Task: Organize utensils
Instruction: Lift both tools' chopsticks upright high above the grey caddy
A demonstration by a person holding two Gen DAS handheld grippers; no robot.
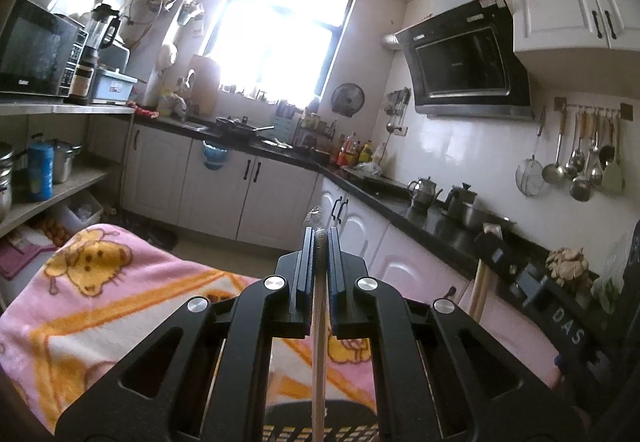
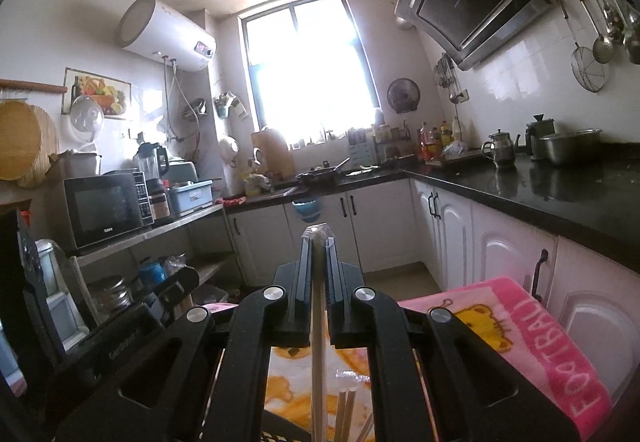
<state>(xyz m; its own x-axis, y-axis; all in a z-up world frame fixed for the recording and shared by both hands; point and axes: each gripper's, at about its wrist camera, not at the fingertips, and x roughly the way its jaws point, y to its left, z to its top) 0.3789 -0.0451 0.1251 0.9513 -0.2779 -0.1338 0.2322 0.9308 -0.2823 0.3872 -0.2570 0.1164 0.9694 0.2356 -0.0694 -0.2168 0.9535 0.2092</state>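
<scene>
Left claw [image 1: 320, 238]: pinching a wooden chopstick [image 1: 319, 362], frame centre. Right claw [image 2: 319, 240]: pinching another chopstick [image 2: 318, 362]. Pink blanket [image 1: 100, 302], lower left.

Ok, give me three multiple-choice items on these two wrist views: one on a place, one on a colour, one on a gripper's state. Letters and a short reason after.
1. Where does the pink cartoon blanket lie?
A. under the grippers
B. on the black countertop
C. over the window

2. What colour is the countertop?
A. white
B. black
C. blue

3. How is the left gripper?
A. wide open, holding nothing
B. shut on a thin wooden stick
C. out of view

Answers:
1 A: the blanket spreads below both sets of fingers.
2 B: it is dark and glossy above white cabinet doors.
3 B: the wooden stick runs between the closed fingers.
</scene>
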